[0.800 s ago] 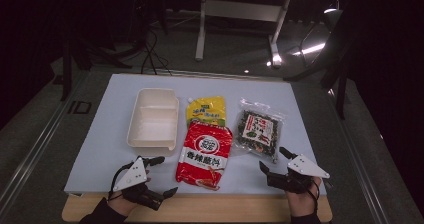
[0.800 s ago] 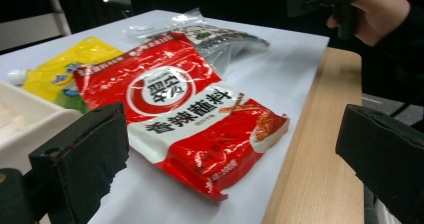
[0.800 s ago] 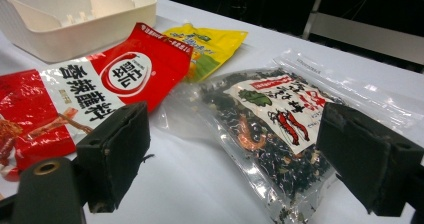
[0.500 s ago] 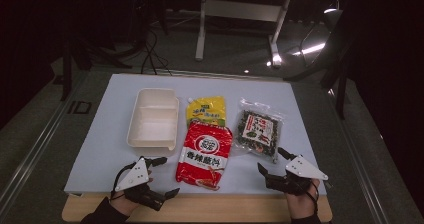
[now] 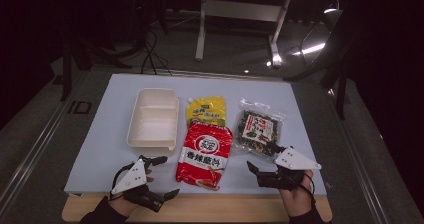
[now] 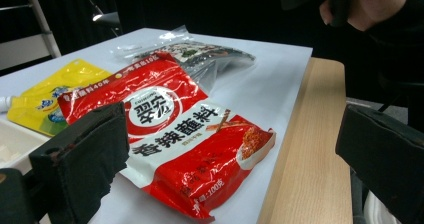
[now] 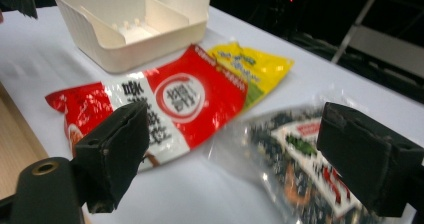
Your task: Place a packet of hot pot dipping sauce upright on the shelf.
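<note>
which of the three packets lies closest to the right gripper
The clear seaweed packet, dark with a red label: its near corner lies just beside the right gripper; the red packet and yellow pouch lie farther left.

Red packet [image 5: 204, 155] lying mid-table; left gripper [image 5: 162, 176] open just left of it, right gripper [image 5: 260, 159] open to its right.

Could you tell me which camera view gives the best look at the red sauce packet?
The left gripper view: the red sauce packet lies close and sharp, its label easy to see. The high view shows the whole packet flat between the white tray and the seaweed bag, but small. The right gripper view shows it partly behind a jaw.
</note>
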Available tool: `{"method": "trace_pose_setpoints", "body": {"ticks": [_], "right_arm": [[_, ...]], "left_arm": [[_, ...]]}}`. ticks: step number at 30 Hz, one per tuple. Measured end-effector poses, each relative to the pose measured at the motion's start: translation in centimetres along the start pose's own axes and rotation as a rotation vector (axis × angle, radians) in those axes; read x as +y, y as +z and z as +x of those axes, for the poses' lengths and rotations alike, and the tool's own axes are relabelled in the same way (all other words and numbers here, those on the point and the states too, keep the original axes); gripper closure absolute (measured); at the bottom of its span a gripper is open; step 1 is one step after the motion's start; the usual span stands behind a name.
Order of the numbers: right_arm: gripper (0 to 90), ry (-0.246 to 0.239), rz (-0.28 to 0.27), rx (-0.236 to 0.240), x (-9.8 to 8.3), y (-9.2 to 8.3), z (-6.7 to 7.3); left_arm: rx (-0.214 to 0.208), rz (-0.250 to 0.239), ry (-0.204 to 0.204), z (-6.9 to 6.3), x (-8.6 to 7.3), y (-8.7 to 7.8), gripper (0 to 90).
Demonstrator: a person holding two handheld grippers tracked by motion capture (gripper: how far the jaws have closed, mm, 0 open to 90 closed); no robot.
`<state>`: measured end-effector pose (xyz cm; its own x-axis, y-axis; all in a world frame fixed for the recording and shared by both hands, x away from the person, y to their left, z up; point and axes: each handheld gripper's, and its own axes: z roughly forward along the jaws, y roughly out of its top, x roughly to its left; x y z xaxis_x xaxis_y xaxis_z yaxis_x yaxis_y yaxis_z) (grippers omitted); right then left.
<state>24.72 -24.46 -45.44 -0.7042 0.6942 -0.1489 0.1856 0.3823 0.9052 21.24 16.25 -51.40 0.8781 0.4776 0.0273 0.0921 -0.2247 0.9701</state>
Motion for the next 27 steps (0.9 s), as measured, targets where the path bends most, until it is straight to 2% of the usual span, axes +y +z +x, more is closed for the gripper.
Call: {"method": "trace_pose_setpoints", "body": {"ticks": [4, 8, 9, 11, 12, 13, 15, 19, 27], "right_arm": [[13.6, -0.007, -0.006, 0.018, 1.6, 0.5, -0.3], [13.3, 0.007, -0.03, 0.066, 3.3, 1.0, -0.8], [12.5, 0.01, -0.027, 0.093, 3.7, 1.3, -0.9], [11.0, -0.001, -0.03, 0.089, 4.3, 1.8, -1.0], [10.1, 0.009, -0.02, 0.119, 4.6, 2.1, -1.1], [10.1, 0.018, -0.02, 0.115, 4.8, 2.4, -1.2], [9.8, 0.022, -0.023, 0.14, 5.1, 3.0, -1.4], [9.9, 0.032, -0.007, 0.139, 5.4, 4.3, -1.8], [12.9, 0.085, 0.061, 0.182, 5.2, 7.5, -3.3]], "left_arm": [[-0.004, -0.001, -0.006, 0.0, 0.0, 0.0, 1.4], [-0.003, 0.003, -0.007, -0.1, 0.0, 0.1, 1.4], [-0.002, 0.003, -0.007, -0.1, -0.1, 0.1, 1.4], [-0.013, -0.004, -0.015, -0.1, -0.1, 0.1, 1.4], [-0.01, -0.002, -0.015, -0.1, -0.1, 0.1, 1.4], [-0.012, -0.004, -0.013, -0.1, -0.1, 0.2, 1.4], [-0.014, -0.002, -0.015, -0.1, -0.1, 0.2, 1.4], [-0.018, 0.0, -0.022, -0.1, -0.2, 0.3, 1.4], [-0.018, 0.012, -0.027, -0.1, -0.3, 0.4, 1.4]]}}
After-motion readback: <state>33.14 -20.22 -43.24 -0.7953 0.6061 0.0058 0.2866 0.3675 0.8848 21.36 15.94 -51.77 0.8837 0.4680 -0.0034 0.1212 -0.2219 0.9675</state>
